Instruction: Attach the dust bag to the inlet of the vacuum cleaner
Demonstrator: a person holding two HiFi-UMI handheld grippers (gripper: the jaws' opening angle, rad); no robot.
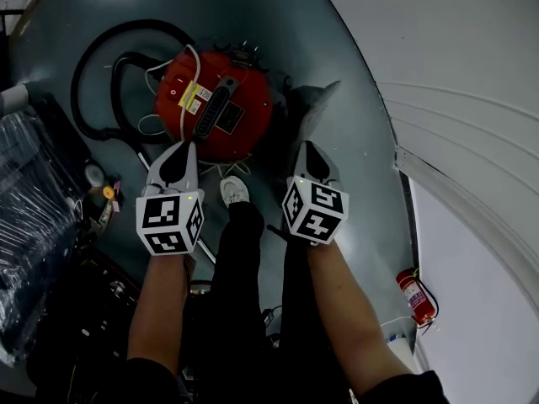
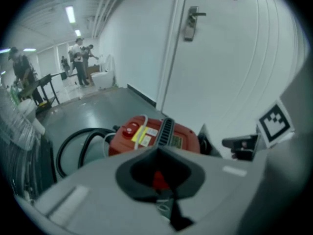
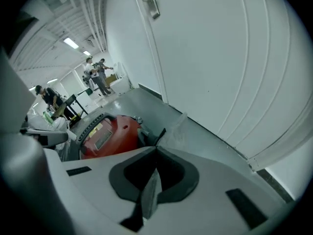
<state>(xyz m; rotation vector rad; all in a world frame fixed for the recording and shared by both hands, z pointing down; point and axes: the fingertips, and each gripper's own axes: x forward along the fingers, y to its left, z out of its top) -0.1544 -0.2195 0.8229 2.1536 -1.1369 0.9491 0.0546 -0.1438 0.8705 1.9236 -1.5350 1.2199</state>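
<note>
The bag [image 1: 320, 106] is seen just right of the vacuum [image 1: 215, 112], its long axis running away from the right gripper [image 1: 307, 148]. That gripper's jaws are closed, seemingly on the bag's near edge. The left gripper [image 1: 183, 145] is held shut, nothing seen between its jaws, over the vacuum's near left side. The right hand is judged nearer.

Red fire extinguisher [image 1: 410, 291] sat at four o'clock in the head view. Plastic-wrapped bundle [image 1: 29, 209] stood at nine o'clock. White door [image 2: 215, 82] with metal handle [image 2: 190, 23] showed at twelve o'clock in the left gripper view.
</note>
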